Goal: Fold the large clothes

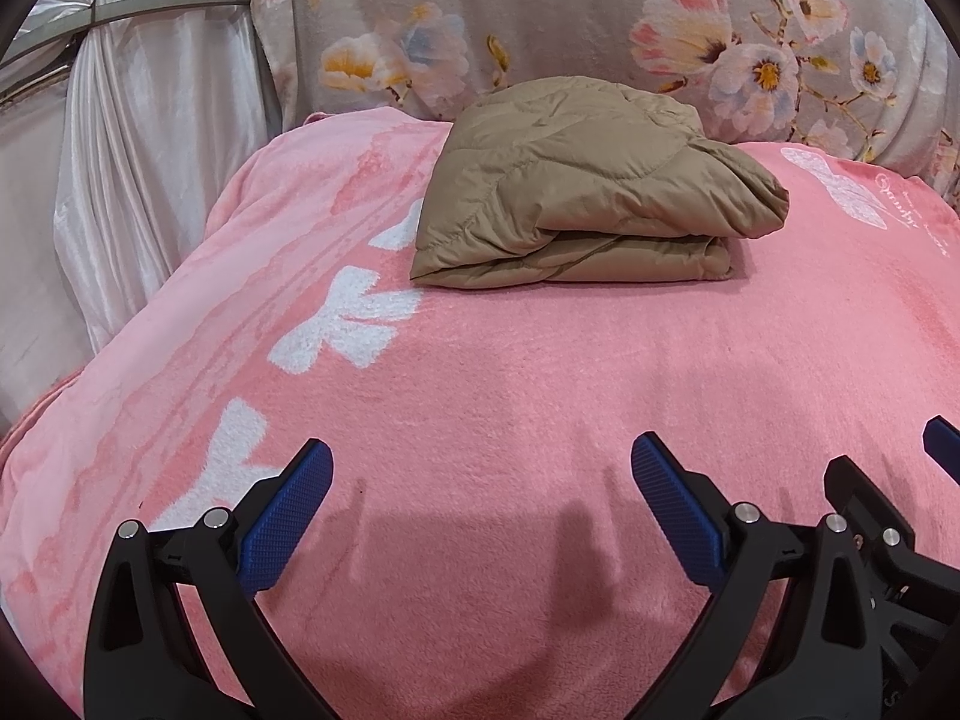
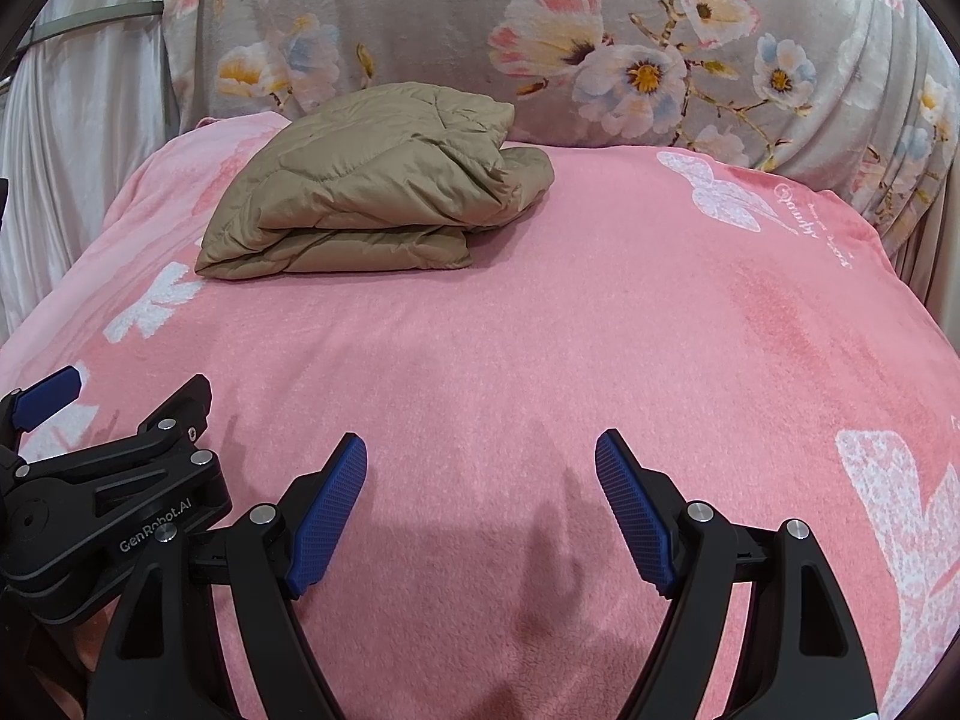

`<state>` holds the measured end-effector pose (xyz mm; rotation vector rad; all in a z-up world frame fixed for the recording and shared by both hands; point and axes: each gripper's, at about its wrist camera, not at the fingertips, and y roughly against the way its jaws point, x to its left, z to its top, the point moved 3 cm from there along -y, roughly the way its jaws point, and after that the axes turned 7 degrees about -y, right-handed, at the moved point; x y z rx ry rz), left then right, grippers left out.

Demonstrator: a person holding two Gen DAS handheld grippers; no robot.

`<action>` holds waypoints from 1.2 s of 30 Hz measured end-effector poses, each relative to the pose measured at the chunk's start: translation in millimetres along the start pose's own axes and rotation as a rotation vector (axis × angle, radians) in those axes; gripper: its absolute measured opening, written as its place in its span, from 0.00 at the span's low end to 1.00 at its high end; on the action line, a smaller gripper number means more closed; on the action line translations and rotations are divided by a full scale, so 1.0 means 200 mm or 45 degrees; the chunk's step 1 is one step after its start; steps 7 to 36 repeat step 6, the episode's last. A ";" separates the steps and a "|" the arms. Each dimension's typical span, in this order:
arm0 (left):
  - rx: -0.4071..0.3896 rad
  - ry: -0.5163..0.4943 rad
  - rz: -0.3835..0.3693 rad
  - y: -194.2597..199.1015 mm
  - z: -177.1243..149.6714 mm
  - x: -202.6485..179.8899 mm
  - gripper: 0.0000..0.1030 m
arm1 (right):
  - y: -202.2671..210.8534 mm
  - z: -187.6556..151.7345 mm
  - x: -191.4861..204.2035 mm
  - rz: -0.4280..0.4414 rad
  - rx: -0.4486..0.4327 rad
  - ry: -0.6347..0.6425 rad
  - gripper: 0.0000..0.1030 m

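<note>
- Folded tan quilted jacket sits as a tidy bundle on the pink blanket, toward the far end, its stacked layers facing the cameras and its far edge close to the grey floral blanket.
- Left wrist view puts the jacket near centre; right wrist view has it off to the upper left — same bundle, different angle.
- Left gripper hovers over bare pink blanket well short of the jacket, its blue fingers spread wide with nothing between them.
- Right gripper is likewise released — blue fingers apart, only pink fabric under the gap, the jacket well apart from it.
- The two grippers are side by side: the left view catches the right one's black frame and a blue tip at its lower right edge, and the right view shows the left gripper at lower left, with lettering on its black body.
- Only the right view shows the large white butterfly print at the near right of the blanket and the floral blanket draping down on the far right.
- Only the left view gives a broad look at the white satin curtain, gathered by a grey band, and the row of white prints along the blanket's left side.
</note>
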<state>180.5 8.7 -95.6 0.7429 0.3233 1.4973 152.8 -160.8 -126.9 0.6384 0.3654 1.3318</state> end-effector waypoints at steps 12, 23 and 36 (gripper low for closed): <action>-0.006 0.000 0.000 0.00 0.00 -0.01 0.92 | 0.00 0.01 -0.01 -0.003 -0.005 0.000 0.74; -0.006 0.000 0.000 0.00 0.00 -0.01 0.92 | 0.00 0.01 -0.01 -0.003 -0.005 0.000 0.74; -0.006 0.000 0.000 0.00 0.00 -0.01 0.92 | 0.00 0.01 -0.01 -0.003 -0.005 0.000 0.74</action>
